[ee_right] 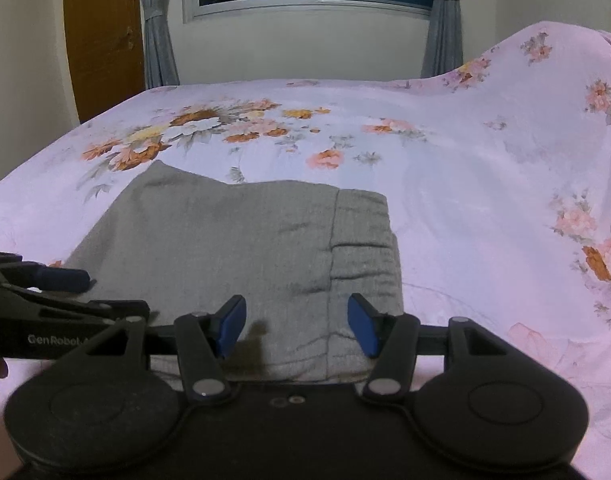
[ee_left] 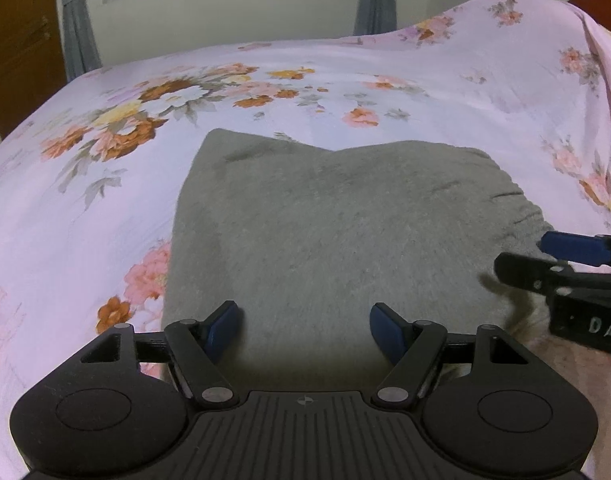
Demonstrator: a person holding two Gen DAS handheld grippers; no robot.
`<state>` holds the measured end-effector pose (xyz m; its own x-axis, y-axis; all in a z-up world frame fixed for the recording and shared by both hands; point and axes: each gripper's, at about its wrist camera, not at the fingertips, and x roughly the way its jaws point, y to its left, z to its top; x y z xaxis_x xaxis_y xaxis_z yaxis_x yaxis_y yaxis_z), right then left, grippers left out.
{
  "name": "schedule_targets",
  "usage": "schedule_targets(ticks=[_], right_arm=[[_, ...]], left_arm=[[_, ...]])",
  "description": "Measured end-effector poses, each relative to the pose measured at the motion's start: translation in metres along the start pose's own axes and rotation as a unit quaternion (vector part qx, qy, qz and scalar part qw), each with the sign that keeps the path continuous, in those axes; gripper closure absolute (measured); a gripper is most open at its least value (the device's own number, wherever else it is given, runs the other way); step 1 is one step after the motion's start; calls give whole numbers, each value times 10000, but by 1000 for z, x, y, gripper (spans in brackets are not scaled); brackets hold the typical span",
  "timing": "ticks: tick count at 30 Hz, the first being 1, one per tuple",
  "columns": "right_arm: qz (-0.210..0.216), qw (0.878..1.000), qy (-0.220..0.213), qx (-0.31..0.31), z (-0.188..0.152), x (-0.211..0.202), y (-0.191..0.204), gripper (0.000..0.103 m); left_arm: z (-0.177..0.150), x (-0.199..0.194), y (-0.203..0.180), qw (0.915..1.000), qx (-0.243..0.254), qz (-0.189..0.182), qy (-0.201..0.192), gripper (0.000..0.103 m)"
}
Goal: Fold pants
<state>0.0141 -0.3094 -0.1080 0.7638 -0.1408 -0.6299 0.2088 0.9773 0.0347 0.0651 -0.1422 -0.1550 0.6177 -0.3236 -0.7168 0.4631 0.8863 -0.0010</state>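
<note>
Both grippers, left gripper [ee_left: 304,330] and right gripper [ee_right: 296,330], hover tilted down, open, over folded pants [ee_left: 337,232].

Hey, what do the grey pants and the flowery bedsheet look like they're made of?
The pants look like a soft knit, perhaps fleece or jersey: matte, slightly fuzzy grey with a gathered waistband. The bedsheet looks like thin woven cotton or a blend: smooth, pale pink, printed flowers, fine wrinkles. Neither fibre is certain from the look alone.
</note>
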Motion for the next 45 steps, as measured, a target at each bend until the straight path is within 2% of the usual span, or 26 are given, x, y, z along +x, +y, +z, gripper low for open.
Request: schedule_targets(ticks=[2,6,13,19,26,31,40,43,45], right_arm=[[26,9999,-112,96,-1,-8,-1,46],[-13,9999,161,-14,-7,-3,-2,47],[21,9997,81,248,-9,-13,-12,46],[65,9992,69,393,-7,-15,-19,39],[112,9979,189,612,-5,-9,-33,34],[186,9957,354,833,-8,0,-47,29],[492,9894,618,1220,-14,14,-67,18],[758,9826,745,1522,-17,21,-80,17],[1050,9739,856,1822,-19,28,-91,17]], left_arm=[[-1,-4,1,10000,-33,13,-14,30],[-3,-8,3,10000,-63,41,7,30],[-1,-23,10,9997,-165,137,-110,30],[3,-27,26,9992,-322,204,-155,30],[4,-19,51,9982,-487,350,-27,30],[0,-6,68,9966,-752,281,168,30],[-5,19,86,9896,-1307,-415,437,30],[-7,28,95,9839,-1538,-738,542,31],[-9,33,101,9794,-1668,-981,578,31]])
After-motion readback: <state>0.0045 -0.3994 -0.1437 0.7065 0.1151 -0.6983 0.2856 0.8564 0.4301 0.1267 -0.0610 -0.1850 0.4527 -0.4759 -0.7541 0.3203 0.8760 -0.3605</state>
